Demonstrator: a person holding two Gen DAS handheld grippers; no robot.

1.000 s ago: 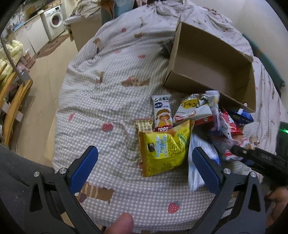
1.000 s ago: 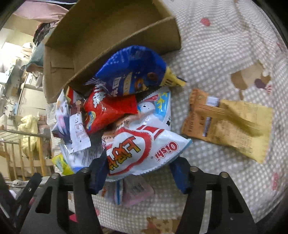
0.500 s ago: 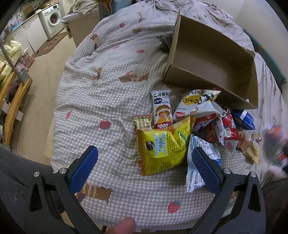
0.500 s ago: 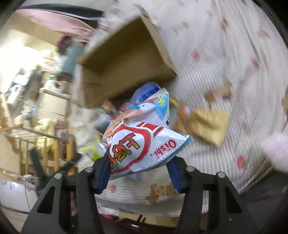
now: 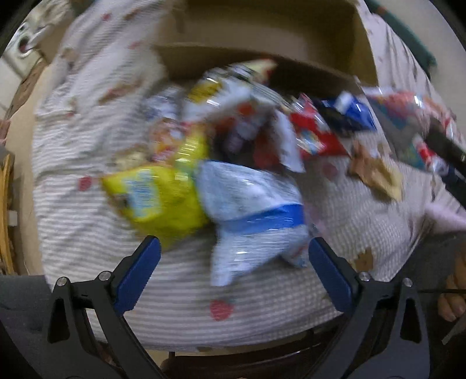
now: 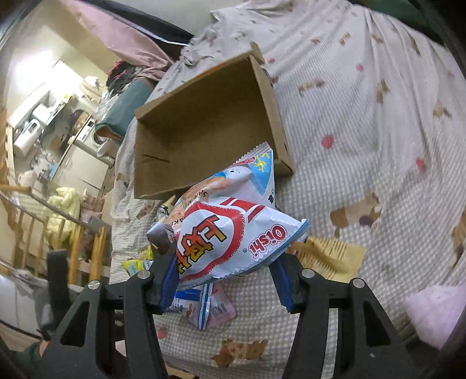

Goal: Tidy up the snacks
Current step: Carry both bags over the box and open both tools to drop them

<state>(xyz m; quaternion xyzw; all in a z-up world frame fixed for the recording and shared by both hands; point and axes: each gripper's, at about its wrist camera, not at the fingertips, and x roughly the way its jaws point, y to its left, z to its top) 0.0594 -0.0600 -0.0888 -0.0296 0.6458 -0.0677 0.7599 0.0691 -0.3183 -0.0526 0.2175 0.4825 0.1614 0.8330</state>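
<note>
The right gripper (image 6: 225,281) was clamped on a white, red and blue Oishi snack bag (image 6: 233,230), its blue pads pressing the bag's lower edges from both sides, and the bag was held clear of the checked bedspread (image 6: 364,151). In the right wrist view an open cardboard box (image 6: 204,128) lay on the bedspread at 12 o'clock from the held bag, its inside showing nothing but bare cardboard. A tan packet (image 6: 332,256) lay flat on the cloth at 3 o'clock from the bag, and a pink sachet (image 6: 220,309) lay below the bag at 6 o'clock. The left gripper (image 5: 233,274) had its jaws wide apart with nothing between the pads. The left wrist view was badly blurred. A yellow bag (image 5: 157,198) lay at 11 o'clock from the left gripper, and a pale blue-and-white bag (image 5: 250,212) lay just beside it at 12 o'clock, close to the right-hand pad. Beyond these a heap of mixed packets (image 5: 262,116) lay against the near wall of the box (image 5: 262,26); a red packet (image 5: 317,134) and a dark blue packet (image 5: 349,113) sat at 1 o'clock. Whether the blue-and-white bag touched the pad could not be told through the blur.
</note>
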